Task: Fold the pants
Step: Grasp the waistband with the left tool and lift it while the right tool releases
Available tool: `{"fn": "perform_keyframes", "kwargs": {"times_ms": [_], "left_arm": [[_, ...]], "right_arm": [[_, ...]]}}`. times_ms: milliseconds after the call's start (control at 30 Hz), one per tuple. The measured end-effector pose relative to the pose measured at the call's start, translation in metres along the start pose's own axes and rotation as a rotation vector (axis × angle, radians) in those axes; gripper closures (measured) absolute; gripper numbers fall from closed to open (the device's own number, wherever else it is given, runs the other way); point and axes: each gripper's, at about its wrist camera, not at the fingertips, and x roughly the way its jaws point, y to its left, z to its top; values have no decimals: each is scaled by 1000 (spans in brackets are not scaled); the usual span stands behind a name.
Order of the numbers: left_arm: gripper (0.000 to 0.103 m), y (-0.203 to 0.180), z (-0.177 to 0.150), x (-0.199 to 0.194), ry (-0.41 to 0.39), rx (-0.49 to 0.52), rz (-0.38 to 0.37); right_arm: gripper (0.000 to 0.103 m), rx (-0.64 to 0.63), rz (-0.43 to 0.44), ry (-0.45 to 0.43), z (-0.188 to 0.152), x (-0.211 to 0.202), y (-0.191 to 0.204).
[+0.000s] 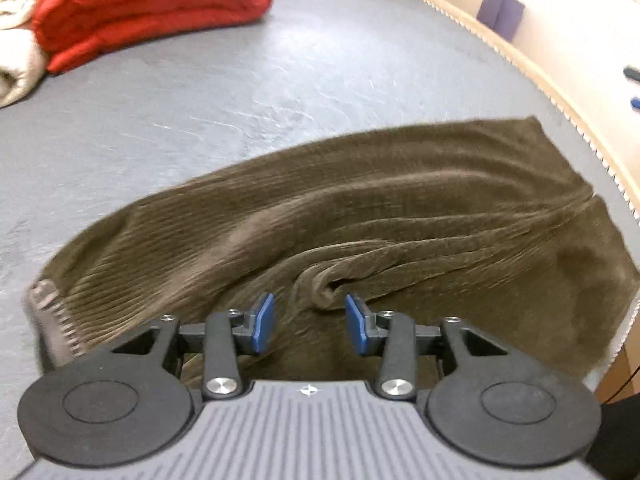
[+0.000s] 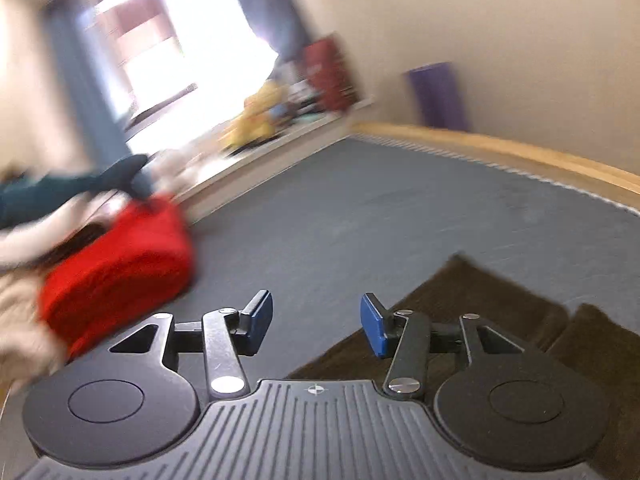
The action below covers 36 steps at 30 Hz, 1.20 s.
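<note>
The grey counter (image 1: 280,80) fills most of both views, with a toothed pale edge along its far side. Brown corduroy pants (image 1: 360,216) lie folded on it near that edge, the fabric rippled and bunched into a small pucker just ahead of the left claw (image 1: 310,322). A folded red garment (image 1: 152,8) sits well apart at the far corner, touching cream fabric (image 1: 16,68) beside it. The left claw hangs above the pants, released, nothing between its blue pads. The right claw (image 2: 316,326), in a blurred view, is likewise released and empty, over the counter beside the pants.
</note>
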Motion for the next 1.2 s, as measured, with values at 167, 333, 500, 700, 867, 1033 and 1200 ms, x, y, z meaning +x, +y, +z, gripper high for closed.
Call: {"fn": "perform_keyframes", "kwargs": {"times_ms": [167, 333, 500, 700, 867, 1033, 1200], "left_arm": [[59, 58, -25, -75, -57, -28, 71], [49, 135, -86, -95, 7, -108, 72], [58, 196, -143, -54, 291, -318, 85], [47, 192, -150, -48, 296, -270, -10], [42, 172, -155, -23, 364, -116, 4], [43, 158, -166, -2, 418, -6, 37], [63, 136, -170, -3, 407, 164, 50]], "right_arm": [[50, -110, 91, 120, -26, -37, 35], [45, -255, 58, 167, -60, -52, 37], [46, -316, -52, 260, -80, -28, 16], [46, -317, -87, 268, -78, -22, 5], [45, -370, -115, 263, -92, -21, 9], [45, -445, -132, 226, -95, -21, 17], [45, -400, -163, 222, -90, -18, 10]]}}
